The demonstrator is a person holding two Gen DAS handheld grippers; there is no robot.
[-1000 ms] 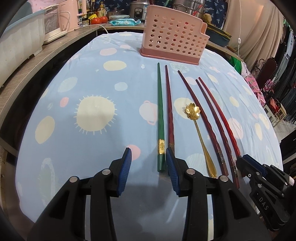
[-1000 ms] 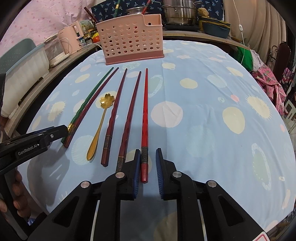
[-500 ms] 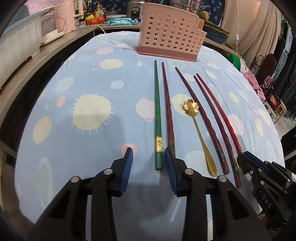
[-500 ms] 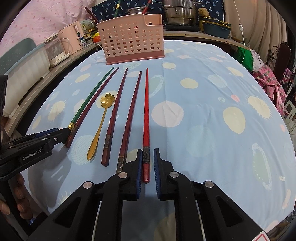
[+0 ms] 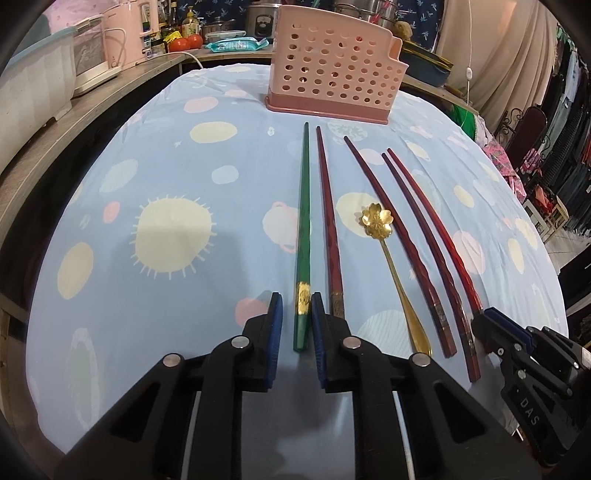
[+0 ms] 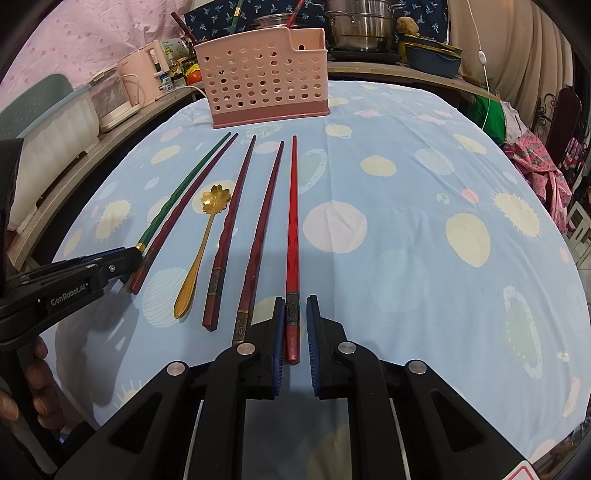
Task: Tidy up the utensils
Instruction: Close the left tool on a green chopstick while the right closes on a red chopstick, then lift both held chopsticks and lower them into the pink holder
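Observation:
Five chopsticks and a gold flower spoon [image 5: 382,236] lie side by side on the blue patterned cloth, tips toward a pink perforated utensil holder [image 5: 334,75] at the far edge. My left gripper [image 5: 296,308] has its jaws narrowly open around the near end of the green chopstick [image 5: 303,236]; a small gap shows on each side. My right gripper [image 6: 295,310] has its jaws narrowly open around the near end of the bright red chopstick [image 6: 293,229], not clamped. The spoon [image 6: 207,240] and holder [image 6: 264,79] also show in the right wrist view.
Three dark red chopsticks [image 6: 258,229] lie between the green and bright red ones. A wooden counter with pink appliances [image 5: 122,33] and a white tub [image 5: 26,92] runs along the left. Pots [image 6: 360,26] stand behind the holder. Clothes hang on the right.
My left gripper has shifted right and narrowed its jaws around the green chopstick's end. My right gripper has narrowed slightly around the bright red chopstick. Nothing is lifted.

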